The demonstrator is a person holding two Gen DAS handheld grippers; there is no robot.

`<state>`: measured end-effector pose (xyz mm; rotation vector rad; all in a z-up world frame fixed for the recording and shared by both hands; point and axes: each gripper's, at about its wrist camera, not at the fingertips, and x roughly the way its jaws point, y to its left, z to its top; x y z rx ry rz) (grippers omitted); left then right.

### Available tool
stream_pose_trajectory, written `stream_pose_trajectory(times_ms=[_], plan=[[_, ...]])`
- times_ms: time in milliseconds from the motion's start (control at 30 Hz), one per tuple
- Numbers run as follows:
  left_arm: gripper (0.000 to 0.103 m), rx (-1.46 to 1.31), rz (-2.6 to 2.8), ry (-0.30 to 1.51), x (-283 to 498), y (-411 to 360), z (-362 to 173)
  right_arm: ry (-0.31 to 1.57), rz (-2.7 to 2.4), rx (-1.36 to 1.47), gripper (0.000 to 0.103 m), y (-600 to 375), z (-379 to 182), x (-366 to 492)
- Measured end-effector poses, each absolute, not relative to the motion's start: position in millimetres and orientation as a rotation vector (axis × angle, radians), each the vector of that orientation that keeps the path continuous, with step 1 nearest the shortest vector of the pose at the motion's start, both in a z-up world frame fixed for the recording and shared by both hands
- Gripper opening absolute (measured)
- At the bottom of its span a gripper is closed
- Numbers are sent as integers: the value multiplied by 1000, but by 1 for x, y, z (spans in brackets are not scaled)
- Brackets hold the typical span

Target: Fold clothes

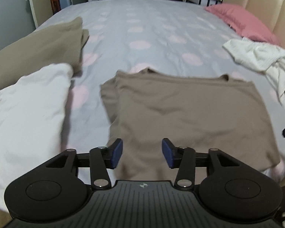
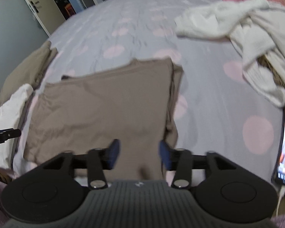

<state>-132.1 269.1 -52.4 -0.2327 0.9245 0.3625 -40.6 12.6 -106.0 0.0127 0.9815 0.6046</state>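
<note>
Both the left hand-held gripper (image 1: pixel 142 153) and right hand-held gripper (image 2: pixel 140 153) hang spread apart above the folded brown shirt (image 1: pixel 190 117).

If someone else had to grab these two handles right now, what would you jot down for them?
Left tool: open, holding nothing, over the near edge of the tan shirt.
Right tool: open, empty, over the same shirt's near right edge.
Done: tan shirt lies folded on the bed; a folded white piece and a folded tan piece sit at left.
Left: the crumpled white clothes at right are still unfolded.
</note>
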Motion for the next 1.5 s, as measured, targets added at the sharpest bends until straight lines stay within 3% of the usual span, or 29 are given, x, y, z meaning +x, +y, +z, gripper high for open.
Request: stream_pose_trajectory(times_ms=[267, 1267, 1433, 1500], plan=[[57, -212, 300, 916, -92, 251, -53, 989, 556, 16, 65, 23, -113, -13], [56, -205, 284, 997, -3, 265, -114, 1053, 472, 252, 62, 36, -180, 97], [56, -202, 284, 995, -1, 264, -115, 1018, 444, 207, 39, 40, -178, 96], [56, -199, 282, 995, -1, 263, -115, 1004, 449, 198, 19, 42, -175, 94]])
